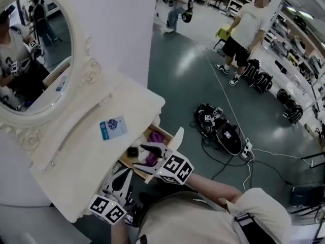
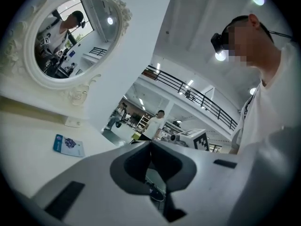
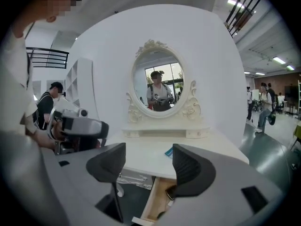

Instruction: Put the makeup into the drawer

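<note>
- The white smooth-topped dressing table (image 1: pixel 76 151) fills the left of the head view. Only that view shows its rounded front edge from above.
- Against the wall stands the oval mirror in a carved cream frame (image 1: pixel 35 55). The right gripper view takes it square on (image 3: pixel 158 84), scrollwork and all, while the left gripper view catches it at a slant (image 2: pixel 70 36).
- Under the tabletop, the pale wooden drawer with a white front panel (image 1: pixel 176 138) is pulled out. The head view looks down into it, the right gripper view shows one bare wood side (image 3: pixel 153 201), and the left gripper view doesn't show it.
- The right gripper (image 1: pixel 143 159) hovers over the drawer. Its own view has the two dark ribbed jaws spread wide with nothing between them (image 3: pixel 149 149).
- The left gripper (image 1: pixel 122 179) sits lower, by the table's edge. Its jaws are pressed tight together on nothing (image 2: pixel 150 145).
- The makeup is in the drawer: a purple makeup piece (image 1: pixel 155 138), shape unclear, and a small black square compact (image 1: pixel 133 152) beside it.
- A flat blue card (image 1: pixel 112 128) lies alone on the tabletop, seen in all three views (image 2: pixel 68 145) (image 3: pixel 169 151).
</note>
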The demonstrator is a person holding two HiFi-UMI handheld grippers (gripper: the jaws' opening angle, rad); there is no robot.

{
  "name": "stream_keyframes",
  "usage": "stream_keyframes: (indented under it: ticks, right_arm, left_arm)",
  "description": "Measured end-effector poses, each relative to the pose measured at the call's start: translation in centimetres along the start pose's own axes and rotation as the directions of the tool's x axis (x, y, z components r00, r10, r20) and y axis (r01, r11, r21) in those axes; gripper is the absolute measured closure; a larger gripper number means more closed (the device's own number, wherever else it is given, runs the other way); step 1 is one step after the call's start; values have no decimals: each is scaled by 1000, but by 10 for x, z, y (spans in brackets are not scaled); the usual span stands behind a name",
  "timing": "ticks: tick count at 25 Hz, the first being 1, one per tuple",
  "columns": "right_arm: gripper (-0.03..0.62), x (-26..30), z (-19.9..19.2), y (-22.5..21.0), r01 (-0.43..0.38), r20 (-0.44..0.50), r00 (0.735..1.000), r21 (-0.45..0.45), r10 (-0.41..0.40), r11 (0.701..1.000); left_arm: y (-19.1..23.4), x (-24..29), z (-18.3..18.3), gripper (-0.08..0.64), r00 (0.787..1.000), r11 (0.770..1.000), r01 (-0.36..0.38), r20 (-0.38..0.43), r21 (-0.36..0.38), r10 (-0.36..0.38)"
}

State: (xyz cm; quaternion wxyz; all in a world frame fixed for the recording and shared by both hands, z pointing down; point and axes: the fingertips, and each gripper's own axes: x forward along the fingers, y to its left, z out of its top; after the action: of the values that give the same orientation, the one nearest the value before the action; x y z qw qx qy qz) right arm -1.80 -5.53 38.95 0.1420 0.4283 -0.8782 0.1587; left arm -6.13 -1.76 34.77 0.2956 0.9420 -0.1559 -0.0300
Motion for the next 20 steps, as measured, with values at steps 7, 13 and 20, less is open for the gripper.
stream_keyframes:
  ticks: [7, 13, 20]
  right_arm:
    - [270, -41, 2, -24, 77, 46, 996, 3, -77, 997]
    - [538, -70, -3, -46, 64, 78, 995, -60, -59, 996]
    - [557, -102, -9, -76, -90, 94, 991, -61, 95, 994]
  left_arm:
    - [-20, 45, -5, 502, 996, 996, 84, -40, 31, -82]
    - [-26, 75, -15, 502, 998, 996, 51, -35, 69, -49]
    - [-30, 108, -9, 502, 997, 993, -83, -3, 88, 83]
